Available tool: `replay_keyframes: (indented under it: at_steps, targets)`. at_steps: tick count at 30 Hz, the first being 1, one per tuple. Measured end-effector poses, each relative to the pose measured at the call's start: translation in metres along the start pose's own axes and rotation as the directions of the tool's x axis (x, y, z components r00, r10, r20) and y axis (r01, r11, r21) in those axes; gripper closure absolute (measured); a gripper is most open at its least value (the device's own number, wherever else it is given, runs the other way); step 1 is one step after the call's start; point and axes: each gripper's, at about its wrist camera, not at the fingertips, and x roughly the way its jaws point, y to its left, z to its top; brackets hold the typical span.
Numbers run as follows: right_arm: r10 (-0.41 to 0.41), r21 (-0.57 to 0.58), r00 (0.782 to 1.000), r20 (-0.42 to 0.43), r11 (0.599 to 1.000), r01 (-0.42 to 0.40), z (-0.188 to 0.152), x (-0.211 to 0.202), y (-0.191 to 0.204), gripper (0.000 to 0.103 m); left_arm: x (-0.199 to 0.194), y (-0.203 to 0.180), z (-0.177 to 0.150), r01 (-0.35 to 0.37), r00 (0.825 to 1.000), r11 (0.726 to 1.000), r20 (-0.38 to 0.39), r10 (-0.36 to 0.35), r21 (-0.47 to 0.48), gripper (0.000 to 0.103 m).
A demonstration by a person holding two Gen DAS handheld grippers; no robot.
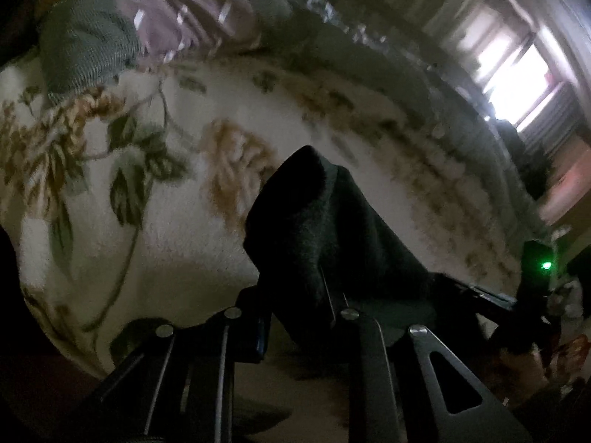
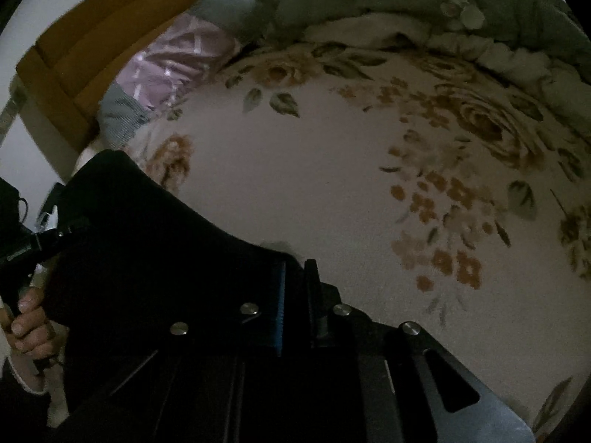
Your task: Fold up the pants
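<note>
Across most of both frames a white blanket (image 2: 332, 184) with brown roses and green leaves is seen, covering a bed. At the upper edge of the right wrist view a grey-green quilt (image 2: 406, 3) is bunched along the blanket. A lilac pillow (image 2: 173, 62) with pale stripes is found at the upper left of that view, beside a wooden headboard (image 2: 92, 44) and a white wall. At the upper right of the left wrist view a bright window (image 1: 517, 85) is seen, much blurred.

The dark pants (image 1: 325, 240) are held up over the blanket in the lower middle of the left wrist view. The left gripper (image 1: 299, 317) is closed on a fold of the cloth, which rises between its fingers. At the right edge of that view the other gripper is seen with a green light (image 1: 545, 265).

At the lower left of the right wrist view the pants (image 2: 147, 240) are stretched from the right gripper (image 2: 295, 310) towards the left edge. The fingers are drawn close together on the cloth edge. A hand (image 2: 31, 325) around a handle is seen at the left edge.
</note>
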Motion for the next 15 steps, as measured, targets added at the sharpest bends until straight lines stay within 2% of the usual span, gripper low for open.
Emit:
replay_keyframes:
  at_steps: [2, 4, 6, 7, 8, 9, 15]
  targets:
    - [-0.033, -0.02, 0.999, -0.024, 0.999, 0.033, -0.003, 0.014, 0.005, 0.093, 0.023, 0.006, -0.001, -0.054, 0.996, 0.999, -0.07, 0.054, -0.004, 0.085]
    - [-0.046, -0.007, 0.997, -0.056, 0.999, 0.045, -0.007, 0.024, 0.002, 0.09, 0.033, 0.015, -0.001, -0.063, 0.992, 0.997, -0.115, 0.057, -0.042, 0.08]
    - [-0.062, 0.025, 0.997, -0.052, 0.998, 0.064, -0.009, 0.021, -0.002, 0.077, 0.029, 0.018, 0.002, -0.065, 0.991, 0.996, -0.119, 0.057, -0.06, 0.071]
    - [-0.071, 0.04, 0.996, -0.046, 0.997, 0.073, -0.009, 0.017, -0.003, 0.062, 0.027, 0.019, 0.003, -0.076, 0.991, 0.995, -0.119, 0.068, -0.061, 0.065]
    - [-0.078, 0.052, 0.996, -0.037, 0.995, 0.079, -0.009, 0.012, -0.004, 0.053, 0.023, 0.02, 0.002, -0.095, 0.989, 0.993, -0.116, 0.087, -0.063, 0.063]
    - [-0.075, 0.064, 0.997, -0.02, 0.995, 0.076, -0.011, 0.003, -0.006, 0.052, 0.018, 0.021, 0.002, -0.107, 0.989, 0.992, -0.106, 0.099, -0.07, 0.058]
    - [-0.046, 0.148, 0.997, 0.066, 0.988, 0.036, -0.037, -0.052, -0.016, 0.049, -0.016, 0.018, 0.002, -0.102, 0.994, 0.99, -0.039, 0.099, -0.102, 0.055]
